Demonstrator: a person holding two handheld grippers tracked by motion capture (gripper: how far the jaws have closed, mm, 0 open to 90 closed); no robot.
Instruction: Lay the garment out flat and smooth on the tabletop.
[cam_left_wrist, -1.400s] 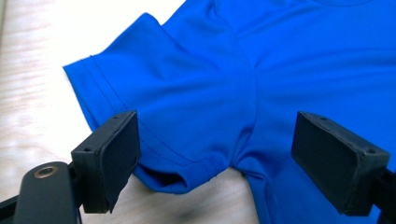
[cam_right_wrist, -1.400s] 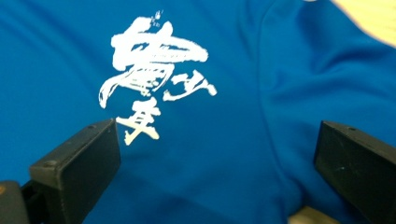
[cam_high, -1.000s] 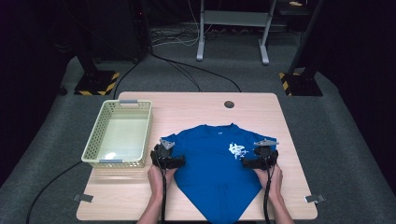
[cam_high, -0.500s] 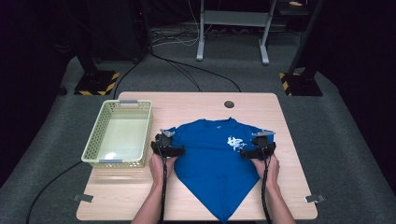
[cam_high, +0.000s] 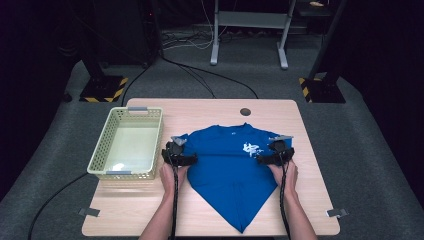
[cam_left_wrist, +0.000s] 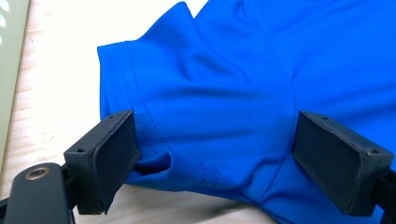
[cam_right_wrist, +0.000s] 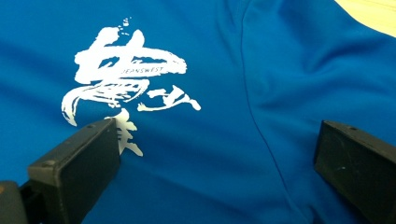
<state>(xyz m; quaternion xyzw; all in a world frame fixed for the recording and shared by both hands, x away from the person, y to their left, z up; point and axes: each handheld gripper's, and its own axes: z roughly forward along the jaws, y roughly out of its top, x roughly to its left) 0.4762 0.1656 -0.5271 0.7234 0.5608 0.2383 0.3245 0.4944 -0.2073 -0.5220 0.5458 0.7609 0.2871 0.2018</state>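
A blue T-shirt (cam_high: 230, 170) with a white printed logo (cam_high: 251, 148) lies spread on the wooden table (cam_high: 210, 112), its hem bunched to a point near the front edge. My left gripper (cam_high: 186, 159) rests at the shirt's left sleeve. In the left gripper view, the jaws (cam_left_wrist: 215, 163) stand wide apart with the rumpled sleeve (cam_left_wrist: 196, 107) between them. My right gripper (cam_high: 265, 159) sits at the right sleeve. In the right gripper view it (cam_right_wrist: 219, 172) is open over flat fabric, beside the logo (cam_right_wrist: 126, 84).
A pale yellow plastic basket (cam_high: 100, 162) stands to the left of the shirt, close to my left hand. A round cable hole (cam_high: 245, 111) is near the table's far edge. Tape tabs (cam_high: 89, 212) mark the front corners. Dark floor and stands surround the table.
Both hands have moved away from the person, and the shirt has slid up the table with them. Its pointed hem now lies back from the front edge.
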